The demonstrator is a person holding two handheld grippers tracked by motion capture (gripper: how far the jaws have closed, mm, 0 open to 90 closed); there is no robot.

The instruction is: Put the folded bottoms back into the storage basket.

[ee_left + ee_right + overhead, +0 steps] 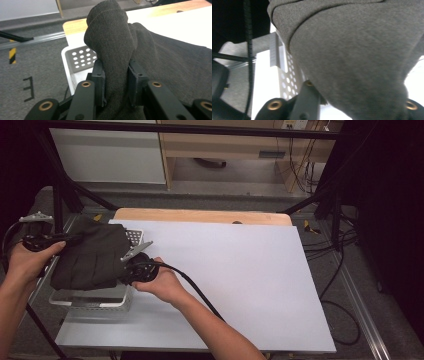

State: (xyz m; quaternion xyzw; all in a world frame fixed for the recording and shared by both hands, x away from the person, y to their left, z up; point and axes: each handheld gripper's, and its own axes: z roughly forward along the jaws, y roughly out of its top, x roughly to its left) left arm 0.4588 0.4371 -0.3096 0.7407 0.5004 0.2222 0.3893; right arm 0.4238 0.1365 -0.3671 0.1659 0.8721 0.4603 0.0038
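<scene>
A dark grey knitted cloth (92, 257) hangs folded over a white perforated basket (90, 300) at the table's left edge. My left gripper (75, 239) comes in from the left and is shut on a bunched fold of the cloth (112, 50); the fabric stands pinched between both pads (99, 82), with the gripper (115, 82) around it. My right gripper (122, 270) meets the cloth's right side. In the right gripper view the cloth (352, 50) drapes over and between the jaws of that gripper (359, 107), hiding the pads, and looks gripped.
The basket (80, 58) (287, 72) sits on a white sheet (225, 280) that covers a wooden table (200, 215). Black frame bars (65, 195) rise at the left, beside my left hand. Cables (340, 270) lie on the grey floor to the right.
</scene>
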